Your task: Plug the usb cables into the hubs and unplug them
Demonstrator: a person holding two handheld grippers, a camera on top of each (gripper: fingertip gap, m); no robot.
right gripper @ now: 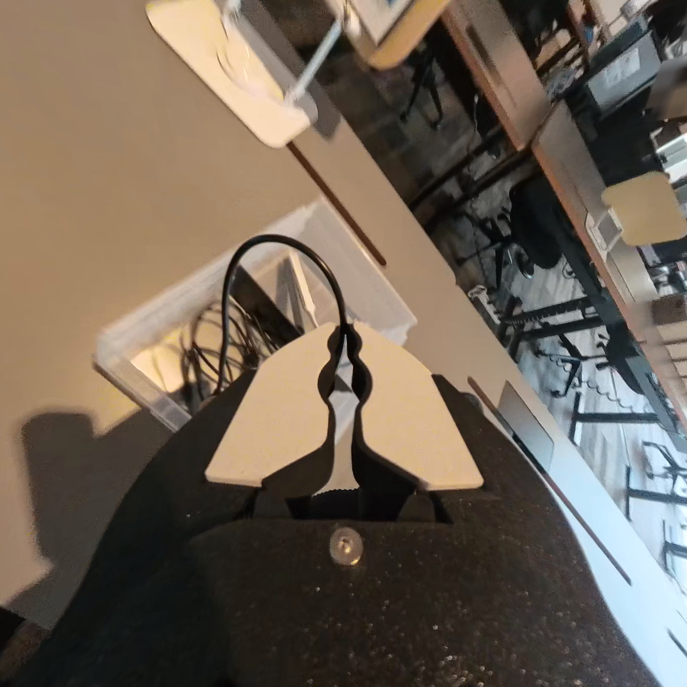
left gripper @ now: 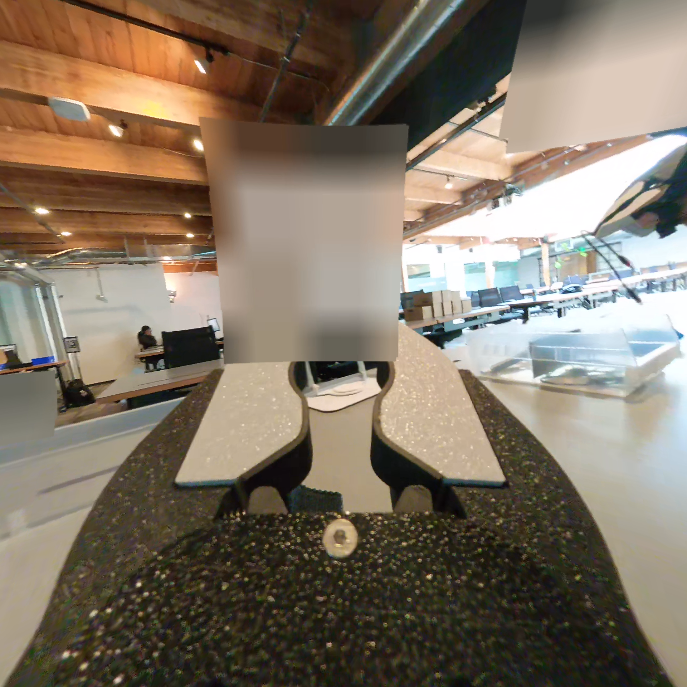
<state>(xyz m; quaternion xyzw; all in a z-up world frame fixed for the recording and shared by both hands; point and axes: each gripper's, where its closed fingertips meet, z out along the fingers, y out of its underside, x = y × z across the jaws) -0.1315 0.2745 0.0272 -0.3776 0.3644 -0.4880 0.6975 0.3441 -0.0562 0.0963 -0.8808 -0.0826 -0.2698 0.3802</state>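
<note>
My right gripper is shut on a thin black usb cable. The cable arches up from the fingertips and drops back into a clear plastic bin that holds several coiled black cables. The gripper hangs above the bin, tilted. It also shows in the left wrist view, raised at the upper right with black cables dangling from it. My left gripper is open and empty, low over the table; a blurred patch hides its fingertips. I cannot make out a hub.
The clear bin stands on the pale table to the right of my left gripper. A white flat rounded base lies farther along the table, near its edge. A grey slab sits by the table edge. Desks and chairs stand beyond. Spacing between my two grippers at the tips: around 60 cm.
</note>
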